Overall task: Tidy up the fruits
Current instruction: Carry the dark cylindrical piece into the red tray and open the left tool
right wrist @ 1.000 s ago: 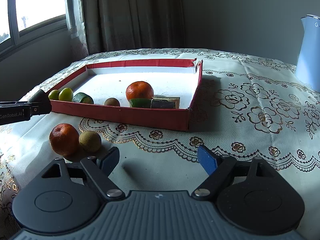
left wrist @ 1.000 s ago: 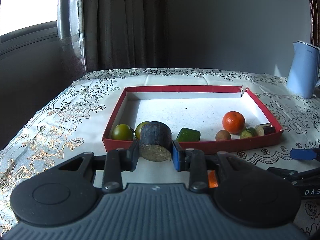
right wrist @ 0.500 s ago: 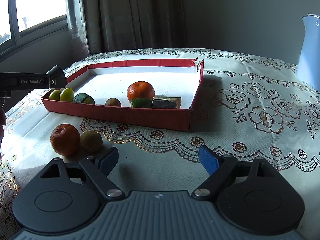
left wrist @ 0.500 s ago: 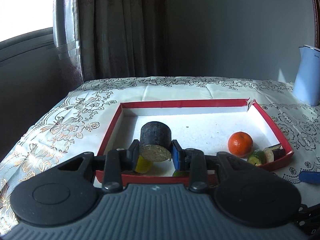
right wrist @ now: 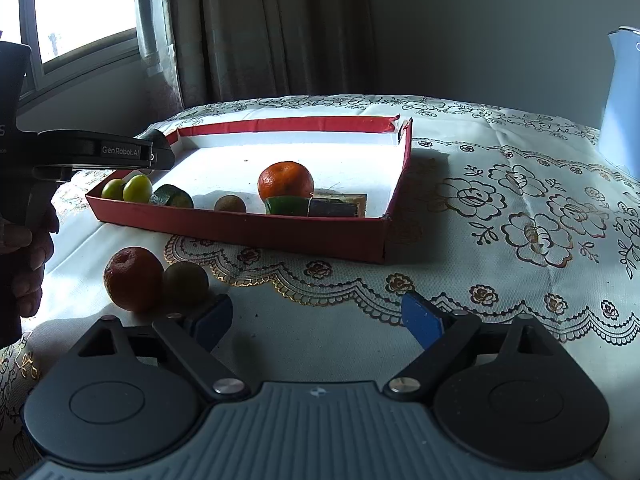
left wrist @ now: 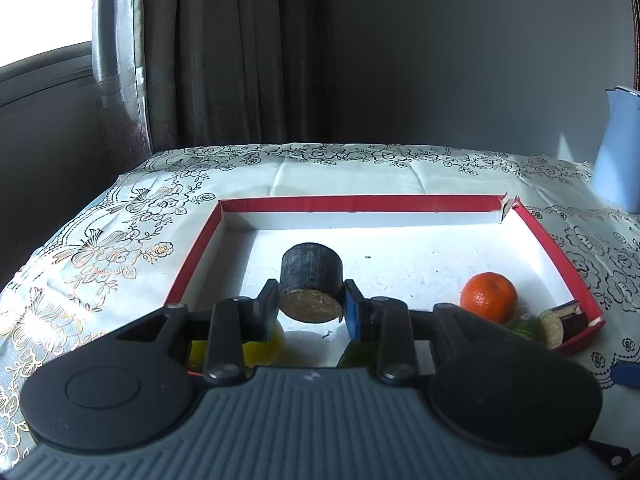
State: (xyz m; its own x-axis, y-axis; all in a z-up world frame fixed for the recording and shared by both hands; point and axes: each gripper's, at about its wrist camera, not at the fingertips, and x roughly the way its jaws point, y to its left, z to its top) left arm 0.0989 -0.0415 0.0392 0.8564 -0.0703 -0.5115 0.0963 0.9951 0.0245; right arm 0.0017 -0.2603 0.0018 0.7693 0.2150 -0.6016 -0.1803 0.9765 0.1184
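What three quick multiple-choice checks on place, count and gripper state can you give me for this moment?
1. Where is the dark cylinder piece?
A. lying on the tablecloth
B. held over the red tray
C. beside the kettle

2. How many pieces lie on the tablecloth outside the tray?
A. none
B. two
C. four

3. How is the right gripper?
A. open, holding nothing
B. shut on an orange
C. shut on the tray wall

Answers:
1 B: the left gripper clamps it above the tray's white floor.
2 B: an orange and a brownish round fruit sit in front of the tray.
3 A: its blue pads stand wide apart over bare cloth.
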